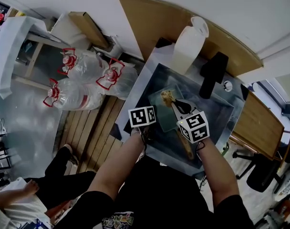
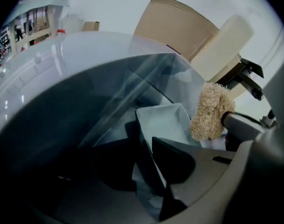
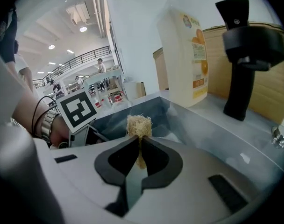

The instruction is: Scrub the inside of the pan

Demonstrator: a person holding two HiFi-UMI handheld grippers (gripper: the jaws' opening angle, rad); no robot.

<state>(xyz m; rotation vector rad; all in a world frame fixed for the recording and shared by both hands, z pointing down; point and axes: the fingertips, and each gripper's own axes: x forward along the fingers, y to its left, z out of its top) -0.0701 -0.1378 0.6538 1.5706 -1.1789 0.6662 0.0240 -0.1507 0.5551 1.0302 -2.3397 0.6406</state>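
Between the tips of the right tool (image 3: pixel 139 146) sits a tan fibrous scrubbing pad (image 3: pixel 138 125), pinched tight with its tuft sticking out past the jaws. In the head view that pad (image 1: pixel 167 98) is at the far end of a pale grey-green rectangular pan (image 1: pixel 165 116); whether it touches the pan's surface cannot be told. The left tool (image 2: pixel 144 167) is clamped on the pan's near wall (image 2: pixel 146 143), one dark jaw inside and one outside, and the pan lies tilted in its grip. The pan rests down in a stainless steel sink (image 1: pixel 216 111) set into the table. On the ledge behind the sink stands a white plastic detergent bottle with an orange label (image 3: pixel 186 55), and just to its right a black faucet (image 3: pixel 242 45). A curved brown wooden board (image 1: pixel 159 18) leans against the wall behind them. On the floor to the left lie three clear plastic water jugs with red handles (image 1: pixel 83 80), near a seated person's legs (image 1: pixel 59 175).
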